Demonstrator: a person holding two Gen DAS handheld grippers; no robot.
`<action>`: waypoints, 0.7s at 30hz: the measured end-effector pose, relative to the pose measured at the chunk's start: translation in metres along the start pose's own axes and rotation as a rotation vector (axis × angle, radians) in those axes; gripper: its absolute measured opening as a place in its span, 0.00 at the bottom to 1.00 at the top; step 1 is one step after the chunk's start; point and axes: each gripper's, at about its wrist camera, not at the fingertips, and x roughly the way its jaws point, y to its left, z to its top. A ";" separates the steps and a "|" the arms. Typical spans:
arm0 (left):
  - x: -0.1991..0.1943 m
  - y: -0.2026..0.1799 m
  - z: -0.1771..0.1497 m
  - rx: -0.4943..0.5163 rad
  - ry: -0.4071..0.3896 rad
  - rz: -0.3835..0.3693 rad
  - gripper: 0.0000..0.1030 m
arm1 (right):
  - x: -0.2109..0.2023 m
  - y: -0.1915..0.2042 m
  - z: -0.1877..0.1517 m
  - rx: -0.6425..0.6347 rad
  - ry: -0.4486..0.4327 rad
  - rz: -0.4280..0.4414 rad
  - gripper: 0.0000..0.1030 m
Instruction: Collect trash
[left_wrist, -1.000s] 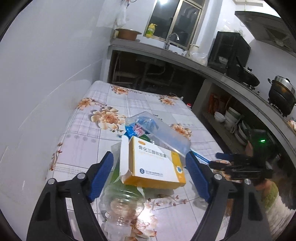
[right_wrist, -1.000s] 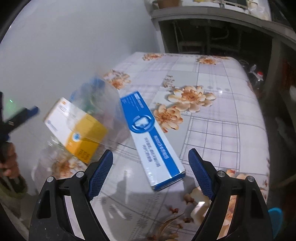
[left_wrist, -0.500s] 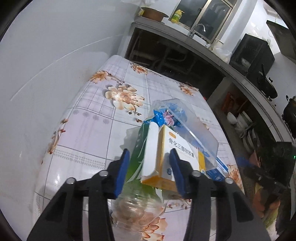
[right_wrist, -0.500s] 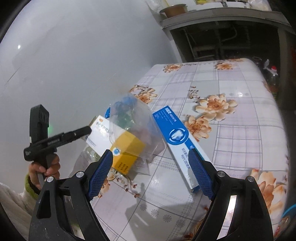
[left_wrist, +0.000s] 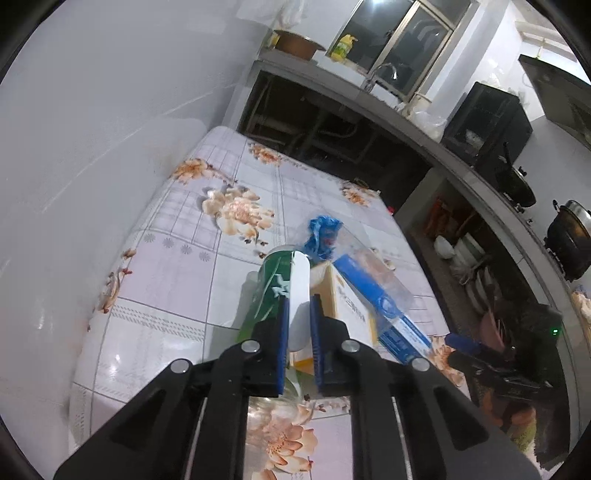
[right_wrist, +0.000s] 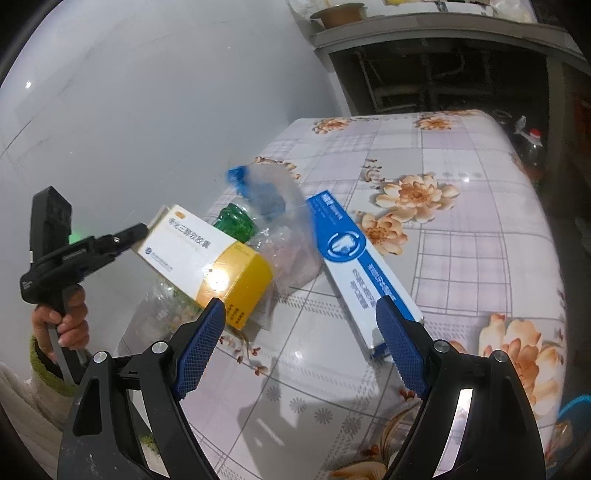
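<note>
A white and yellow medicine box (left_wrist: 347, 306) (right_wrist: 207, 254) leans on a green-labelled plastic bottle (left_wrist: 266, 291) (right_wrist: 234, 221) lying on the flowered table (right_wrist: 461, 258). My left gripper (left_wrist: 298, 306) (right_wrist: 142, 229) is closing, and its blue pads press the box's open white end flap between them. A clear plastic bag with a blue part (left_wrist: 321, 236) (right_wrist: 273, 206) lies over the pile. A long blue and white toothpaste box (left_wrist: 384, 306) (right_wrist: 354, 266) lies flat beside it. My right gripper (right_wrist: 300, 306) hovers open above the table, between the two boxes, holding nothing.
A grey wall runs along the table's left side. A person's hand (right_wrist: 62, 321) holds the left gripper's handle. Behind the table stands a kitchen counter (left_wrist: 406, 110) with a sink and a black cabinet; to the right are pots (left_wrist: 569, 243). A bottle (right_wrist: 532, 144) stands on the floor.
The left jaws came from wide apart around the medicine box to clamped on its white flap, and the gripper rolled. The right gripper swung left, bringing the left hand into its view.
</note>
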 end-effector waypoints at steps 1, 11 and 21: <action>-0.006 -0.001 0.000 0.002 -0.004 -0.013 0.10 | -0.002 -0.001 -0.002 0.002 -0.001 -0.003 0.77; -0.057 -0.036 0.002 0.062 -0.011 -0.215 0.10 | -0.032 -0.021 -0.022 0.087 -0.048 -0.017 0.77; -0.033 -0.082 -0.015 0.038 0.281 -0.600 0.11 | -0.068 -0.056 -0.063 0.216 -0.089 -0.047 0.77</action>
